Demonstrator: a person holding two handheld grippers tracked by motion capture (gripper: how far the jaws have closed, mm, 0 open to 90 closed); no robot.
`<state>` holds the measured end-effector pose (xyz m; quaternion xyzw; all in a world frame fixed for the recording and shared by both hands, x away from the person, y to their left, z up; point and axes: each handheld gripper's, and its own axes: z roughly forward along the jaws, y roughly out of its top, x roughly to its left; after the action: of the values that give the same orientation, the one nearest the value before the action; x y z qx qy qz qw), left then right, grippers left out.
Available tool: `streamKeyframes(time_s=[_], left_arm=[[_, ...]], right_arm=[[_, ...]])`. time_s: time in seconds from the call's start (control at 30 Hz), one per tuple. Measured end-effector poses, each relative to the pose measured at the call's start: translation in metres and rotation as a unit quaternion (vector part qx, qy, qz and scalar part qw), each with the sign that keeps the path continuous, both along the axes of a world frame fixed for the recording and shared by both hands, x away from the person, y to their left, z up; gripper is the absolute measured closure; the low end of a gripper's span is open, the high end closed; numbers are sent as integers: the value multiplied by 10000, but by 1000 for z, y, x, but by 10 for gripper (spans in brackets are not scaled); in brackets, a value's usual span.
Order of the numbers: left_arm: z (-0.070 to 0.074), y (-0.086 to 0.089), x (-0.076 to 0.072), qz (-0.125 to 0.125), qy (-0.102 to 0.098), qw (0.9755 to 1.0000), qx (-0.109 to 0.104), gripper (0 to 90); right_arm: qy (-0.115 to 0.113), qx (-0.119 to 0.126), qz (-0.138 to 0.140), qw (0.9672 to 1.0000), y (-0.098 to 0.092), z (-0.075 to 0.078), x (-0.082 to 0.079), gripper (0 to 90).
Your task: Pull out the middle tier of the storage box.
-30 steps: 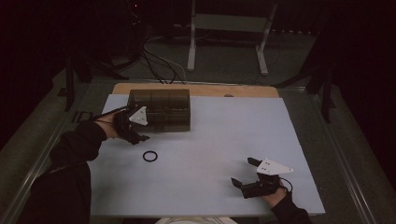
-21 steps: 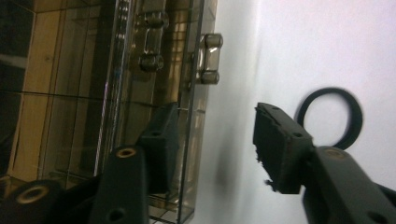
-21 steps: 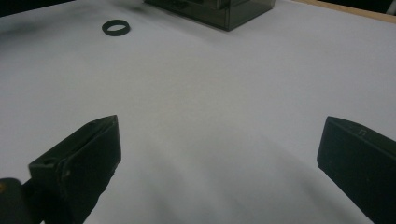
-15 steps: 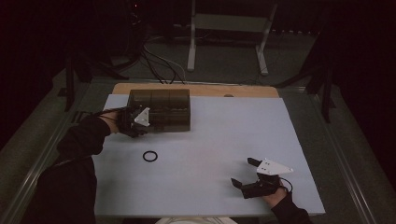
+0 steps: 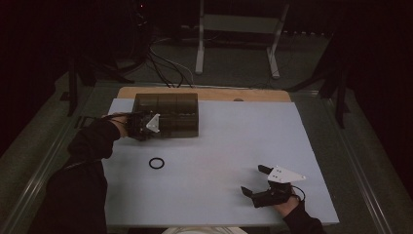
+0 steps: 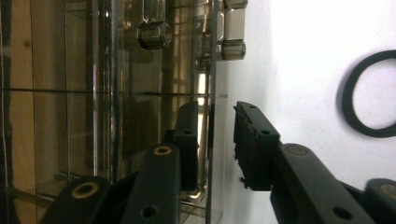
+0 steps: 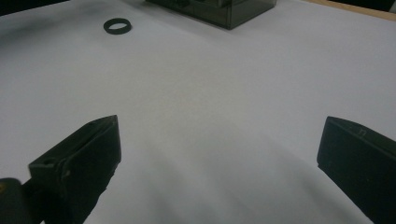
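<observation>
Box (image 5: 168,114) of smoked clear plastic, compartmented, at the far left of the white table (image 5: 234,146), its far edge near the bare wooden strip (image 5: 204,93) beyond the white sheet; left gripper (image 5: 146,126) at the box's near left corner, grey three-cornered plate uppermost, borne by a dark-sleeved arm entering from the lower left; in the left gripper view, one jaw seen through the tinted wall and inside the box (image 6: 116,93), the other outside it, over the white surface, the thin clear wall standing upright between the two; jaws narrow, just been closing; a slim gap visible between the outer jaw and the wall, contact on the inner side not discernible; no firm grip confirmed; hinge or latch fittings (image 6: 233,32) visible along the same wall further up; black ring (image 5: 156,163) flat on the table, nearer the person than the box, well apart from it and untouched; same ring (image 6: 369,93) at the right edge of the left gripper view, and (image 7: 117,25) far off in the right gripper view; right gripper (image 5: 258,183) low at the near right of the table, well apart from box and ring; jaws wide (image 7: 217,158), nothing between them but bare white surface.
</observation>
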<state>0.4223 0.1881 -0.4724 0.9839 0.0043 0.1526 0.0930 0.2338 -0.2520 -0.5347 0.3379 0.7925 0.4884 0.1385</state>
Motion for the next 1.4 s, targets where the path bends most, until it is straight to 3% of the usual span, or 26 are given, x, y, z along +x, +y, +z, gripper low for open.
streamKeyframes(time_s=[0.23, 0.43, 0.8, 1.03, 1.4], left_arm=[[-1, -3, 4, 28, 82, 10000, 4, 804], [-2, -4, 8, -61, 247, 9995, 189, 832], [0, -4, 11, -37, 403, 9990, 168, 850], [1, -4, 8, -9, 578, 9983, 121, 861], [1, -4, -1, 37, 623, 9980, 93, 867]], right_arm=[[13, -2, -8, 10000, 0, 0, 0, 0], [22, 3, -4, 10000, 0, 0, 0, 0], [21, 0, -9, 10000, 0, 0, 0, 0], [22, 1, -11, 10000, 0, 0, 0, 0], [26, -1, -16, 10000, 0, 0, 0, 0]])
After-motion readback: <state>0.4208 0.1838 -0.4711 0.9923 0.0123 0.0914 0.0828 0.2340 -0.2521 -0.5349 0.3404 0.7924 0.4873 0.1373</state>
